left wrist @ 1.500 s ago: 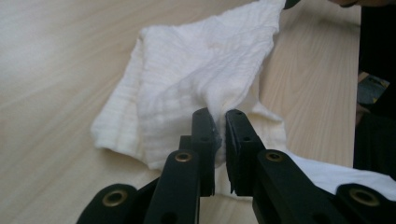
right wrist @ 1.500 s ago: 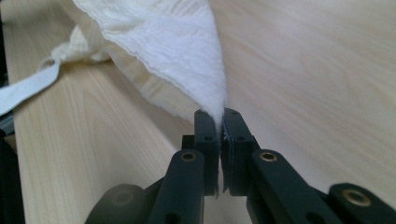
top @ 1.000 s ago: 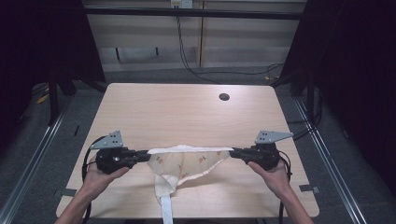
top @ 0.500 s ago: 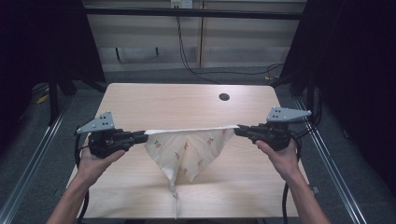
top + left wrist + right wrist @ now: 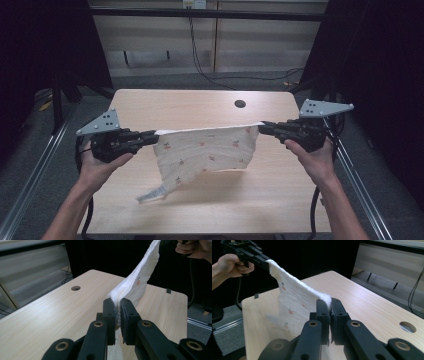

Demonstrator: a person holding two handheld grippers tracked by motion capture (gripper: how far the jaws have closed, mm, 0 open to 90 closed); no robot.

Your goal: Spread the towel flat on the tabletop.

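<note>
A white cloth (image 5: 205,150) with small red prints hangs stretched in the air above the wooden table (image 5: 200,107). My left gripper (image 5: 153,137) is shut on the cloth's left upper corner, and my right gripper (image 5: 262,129) is shut on its right upper corner. Its top edge runs taut between them, and a narrow tail (image 5: 152,192) droops toward the table near the front. In the left gripper view the cloth (image 5: 136,281) rises from between the pinched jaws of my left gripper (image 5: 117,302). In the right gripper view the cloth (image 5: 294,300) runs from my right gripper (image 5: 329,301) toward the far hand.
A round cable hole (image 5: 240,104) sits in the table near its back right. Metal rails (image 5: 30,170) run along both sides of the table on the floor. Black cables (image 5: 200,60) lie behind the table's far edge.
Both hands have risen and lifted the cloth off the table. It hung bunched low between the grippers a second ago; now it is spread as a taut sheet in the air.
</note>
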